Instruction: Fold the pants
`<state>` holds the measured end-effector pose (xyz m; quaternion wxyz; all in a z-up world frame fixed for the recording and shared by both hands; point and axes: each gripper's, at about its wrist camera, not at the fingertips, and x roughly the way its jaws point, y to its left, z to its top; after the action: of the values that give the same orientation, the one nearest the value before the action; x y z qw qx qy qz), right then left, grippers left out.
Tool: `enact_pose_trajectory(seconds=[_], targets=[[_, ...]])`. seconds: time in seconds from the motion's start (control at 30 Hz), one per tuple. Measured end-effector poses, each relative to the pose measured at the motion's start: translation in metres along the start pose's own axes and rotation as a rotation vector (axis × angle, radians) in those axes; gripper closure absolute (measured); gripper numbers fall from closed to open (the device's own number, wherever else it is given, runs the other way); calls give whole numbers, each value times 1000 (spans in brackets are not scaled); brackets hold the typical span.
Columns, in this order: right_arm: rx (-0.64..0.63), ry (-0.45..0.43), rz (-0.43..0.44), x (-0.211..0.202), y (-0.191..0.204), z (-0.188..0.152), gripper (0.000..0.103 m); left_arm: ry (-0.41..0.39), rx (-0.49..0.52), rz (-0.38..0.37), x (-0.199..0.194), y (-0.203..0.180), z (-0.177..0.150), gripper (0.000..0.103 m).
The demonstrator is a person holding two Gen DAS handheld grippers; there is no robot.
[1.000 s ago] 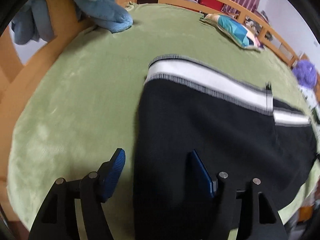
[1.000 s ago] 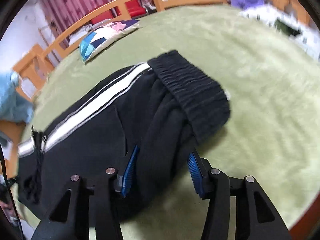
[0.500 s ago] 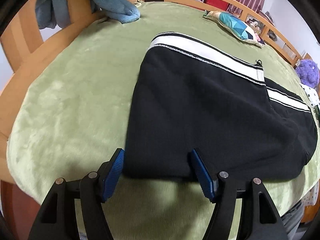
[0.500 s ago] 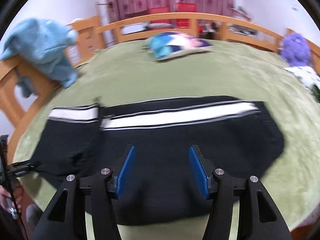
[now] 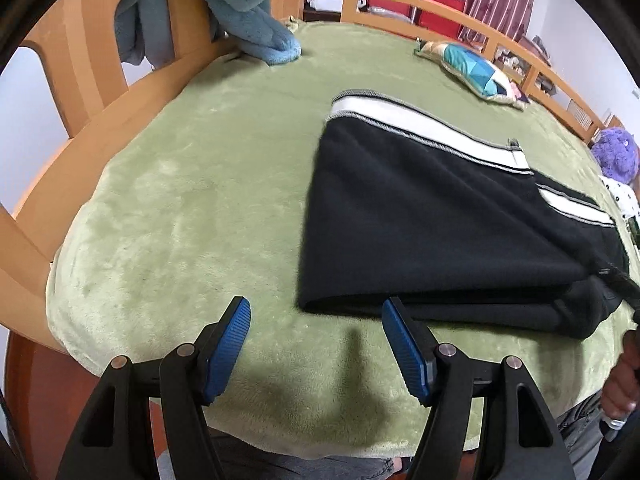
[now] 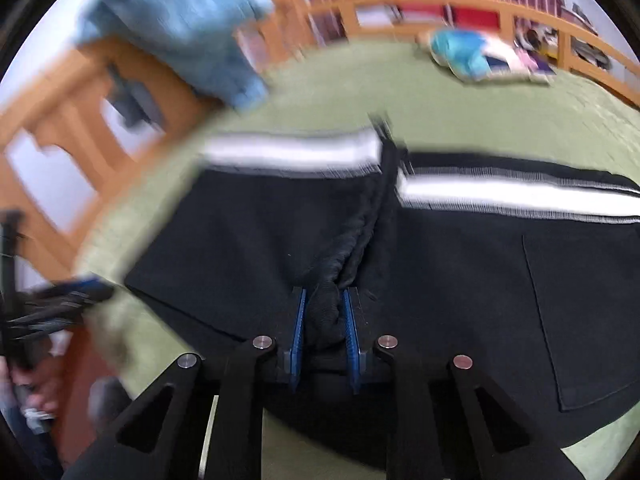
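Note:
The black pants [image 5: 432, 220] with a white side stripe lie folded on the green blanket [image 5: 192, 208]. My left gripper [image 5: 316, 312] is open and empty, just in front of the pants' near left corner, not touching it. In the right wrist view, which is blurred by motion, my right gripper [image 6: 324, 300] is shut on a bunched ridge of the pants [image 6: 460, 272], the black ribbed band of the upper layer. The white stripe [image 6: 500, 194] runs across the far side.
A wooden bed rail [image 5: 100, 92] curves along the left and back. A light blue towel [image 5: 256, 8] hangs over it. A patterned pillow [image 5: 476, 70] lies at the back, a purple plush toy [image 5: 616, 152] at far right. A hand [image 5: 624, 384] shows at the lower right.
My left gripper has let go and backed off toward the bed's near edge, staying open. My right gripper has closed on a fold of the pants and is moving fast.

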<state>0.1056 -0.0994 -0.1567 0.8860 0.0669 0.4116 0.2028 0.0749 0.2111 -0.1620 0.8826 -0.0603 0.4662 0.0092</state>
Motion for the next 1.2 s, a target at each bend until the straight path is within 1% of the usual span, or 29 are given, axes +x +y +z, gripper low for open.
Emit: enact_pose_trajectory(seconds=[0.03,0.07,0.1,0.17,0.2,0.23,0.3,0.33,0.37,0.4,0.43,0.5,0.57,0.6,0.63,0.67,0.73,0.8,0.9,0.93,1.0,1.07,1.17,1.2], targets=[[44,-32,52,-13,-6,0,85,-10,-4,-13,-3,1,1,36],[70,-39,69,-18,-11,-1,85,-15,-8,-26,-4,1,3,36],[68,-20,60,-17,-11,-3,85,-21,-13,-44,-4,1,6,36],[13,84,-14,6,-5,-13,80,-23,-19,-67,-1,-2,13,36],[-14,127,-48,19,0,-18,79,-22,-19,-69,1,-3,15,36],[-50,153,-80,28,5,-23,77,-22,-17,-72,3,-5,18,36],[-127,120,-83,21,15,-24,69,-21,-18,-74,6,-5,20,36],[-144,109,-63,14,16,-21,61,-18,-22,-77,9,-4,20,36],[-136,84,-37,5,13,-16,52,-14,-27,-85,11,-3,19,36],[-116,54,-19,-2,9,-11,47,-9,-34,-100,15,-1,19,36],[-90,20,-3,-7,2,-4,41,-8,-45,-120,17,0,18,36],[-49,-8,-2,-5,-11,9,40,-31,-75,-186,21,4,16,37],[16,10,-32,11,-25,19,42,-28,-111,-213,27,6,13,37],[38,30,-28,19,-29,20,44,-16,-129,-223,32,8,12,37],[56,61,-22,30,-31,18,51,1,-161,-235,38,12,10,37],[56,100,-38,43,-32,14,58,11,-186,-244,43,15,8,37],[23,156,-89,64,-30,3,56,16,-247,-297,53,23,3,37],[8,118,-97,61,-27,0,55,5,-261,-310,55,24,1,37],[68,121,-82,55,-35,4,54,5,-247,-288,57,16,5,41],[94,119,-73,51,-40,5,54,8,-237,-262,58,11,7,43],[121,111,-66,40,-48,6,53,1,-204,-200,53,3,12,69],[132,92,-78,25,-54,6,52,-23,-138,-163,36,-8,22,80],[135,63,-163,-3,-69,-1,52,-103,-40,-103,0,-32,40,83],[142,55,-174,-10,-75,-3,52,-133,18,-67,-16,-50,48,84]])
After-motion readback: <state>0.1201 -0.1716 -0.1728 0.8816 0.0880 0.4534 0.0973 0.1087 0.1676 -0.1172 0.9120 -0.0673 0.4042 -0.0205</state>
